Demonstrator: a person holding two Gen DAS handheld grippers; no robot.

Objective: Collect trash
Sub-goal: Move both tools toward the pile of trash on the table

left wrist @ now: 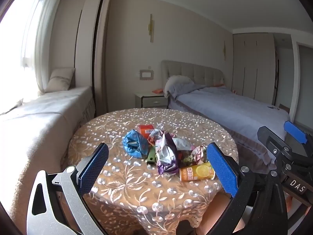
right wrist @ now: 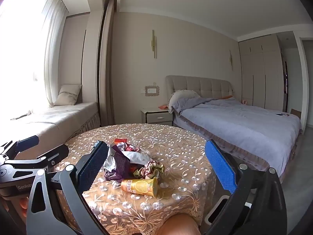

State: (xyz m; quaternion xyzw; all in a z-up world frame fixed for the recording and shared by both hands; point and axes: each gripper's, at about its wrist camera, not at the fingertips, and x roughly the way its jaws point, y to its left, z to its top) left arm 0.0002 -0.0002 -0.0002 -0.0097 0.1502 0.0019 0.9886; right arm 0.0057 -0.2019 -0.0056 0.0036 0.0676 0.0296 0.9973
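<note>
While both grippers are hovering short of the round table (left wrist: pixel 109 180), I am reading the one thing that matters: the trash pile (left wrist: pixel 166 148) is lying ahead of the fingers, near the table's middle and toward its near edge, with nothing gripped yet. The left gripper (left wrist: pixel 156 168) is standing wide open, and so is the right gripper (right wrist: pixel 156 166) — blue ribbed pads spread well apart on each, framing the heap.

Going down in size, the table is wearing a stiff-looking beige lace cloth with shiny round sequins, so I am expecting a bumpy, slightly snaggy surface under anything I scrape. On it, the blue bag (left wrist: pixel 135 144) is sitting crumpled on the pile's left side, nearer my left gripper. The purple wrapper (left wrist: pixel 166 156) is slumping in the middle, soft foil, creased. The cup (right wrist: pixel 139 187) — orange and yellow, lemon print, a smooth tapered cylinder — is lying on its side at the pile's near edge, its long axis running left to right across my fingers, open mouth to the right. I judge the right gripper nearer to it. A small green piece (left wrist: pixel 151 156) is poking out beside the blue bag.
</note>
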